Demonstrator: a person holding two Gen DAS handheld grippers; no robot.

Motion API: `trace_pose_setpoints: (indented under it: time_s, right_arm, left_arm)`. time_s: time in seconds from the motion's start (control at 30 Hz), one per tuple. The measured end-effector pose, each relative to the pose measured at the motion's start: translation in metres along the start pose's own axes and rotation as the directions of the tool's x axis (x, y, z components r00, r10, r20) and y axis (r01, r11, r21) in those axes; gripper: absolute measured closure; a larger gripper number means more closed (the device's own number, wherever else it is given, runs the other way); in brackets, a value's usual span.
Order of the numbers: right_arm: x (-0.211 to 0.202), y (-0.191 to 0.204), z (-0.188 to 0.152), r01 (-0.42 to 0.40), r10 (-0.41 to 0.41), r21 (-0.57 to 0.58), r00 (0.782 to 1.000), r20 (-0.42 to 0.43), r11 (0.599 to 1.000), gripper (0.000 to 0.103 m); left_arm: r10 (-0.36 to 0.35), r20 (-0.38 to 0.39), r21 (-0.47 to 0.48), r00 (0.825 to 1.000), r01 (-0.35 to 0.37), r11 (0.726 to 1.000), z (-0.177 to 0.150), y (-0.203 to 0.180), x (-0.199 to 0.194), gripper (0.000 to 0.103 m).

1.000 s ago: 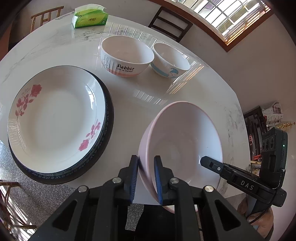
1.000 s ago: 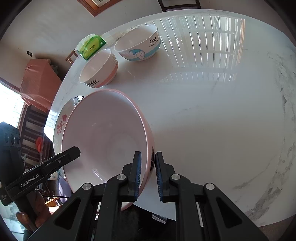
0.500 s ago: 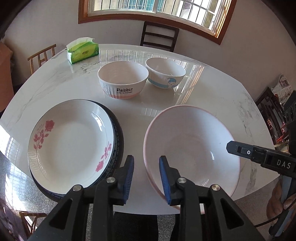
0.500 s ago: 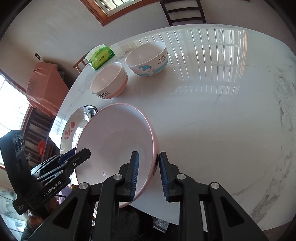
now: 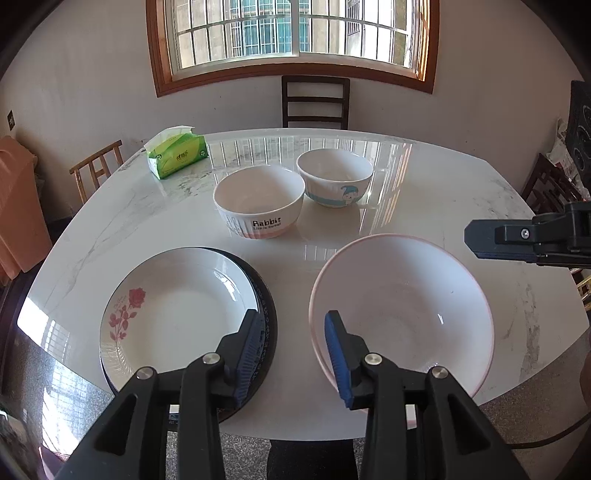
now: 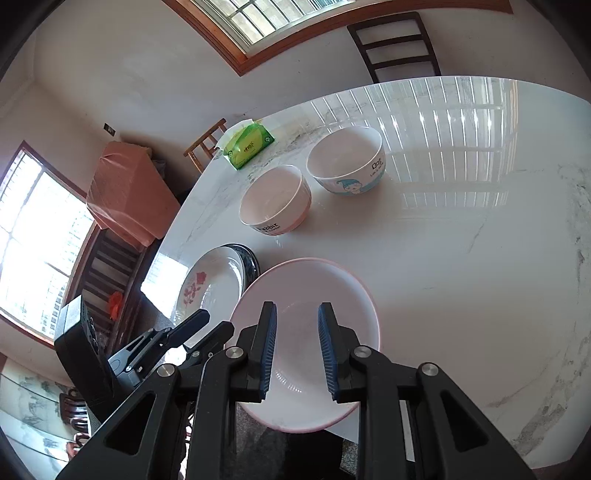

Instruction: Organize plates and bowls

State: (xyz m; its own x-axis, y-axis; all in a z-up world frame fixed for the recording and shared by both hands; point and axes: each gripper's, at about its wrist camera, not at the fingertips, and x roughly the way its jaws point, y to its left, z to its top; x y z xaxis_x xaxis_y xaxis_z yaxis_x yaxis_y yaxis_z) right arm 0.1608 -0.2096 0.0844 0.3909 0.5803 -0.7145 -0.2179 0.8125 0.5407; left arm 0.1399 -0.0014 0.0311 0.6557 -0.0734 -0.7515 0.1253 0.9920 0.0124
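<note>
Both grippers are built of matte black plastic. On the left gripper (image 5: 293,358) and the right gripper (image 6: 297,349), ribbed blue pads (image 5: 337,363) are fitted inside the fingers, and round silver screws (image 6: 361,351) are set at the joints.

Left wrist view: low over the near table (image 5: 424,192) edge, level, facing the window (image 5: 295,33). Right wrist view: higher, tilted, angled leftward. Shared: pink bowl (image 5: 402,314) (image 6: 306,332), rose plate (image 5: 173,310) (image 6: 210,288), two small bowls.

Pink-rimmed white bowl (image 5: 402,314); red-rose white plate (image 5: 173,314); blue-padded black fingers (image 5: 336,350); green tissue pack (image 5: 177,153).
</note>
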Motion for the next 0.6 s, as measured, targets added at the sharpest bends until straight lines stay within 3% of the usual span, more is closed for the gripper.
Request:
trace_pose_setpoints:
  time_s: [0.47,0.6]
  right_arm:
    - [0.043,0.021,0.029,-0.054,0.059,0.068,0.995,-0.079,0.996,0.079]
    - [0.059,0.016,0.042,-0.05,0.064,0.131,0.992,-0.105,0.99,0.079]
  left_arm:
    - [0.018,-0.01,0.007,1.0,-0.018,1.0,0.016,0.027,0.015,0.065]
    - [-0.03,-0.05,-0.028,0.998,0.028,0.999,0.037,0.046,0.024,0.065]
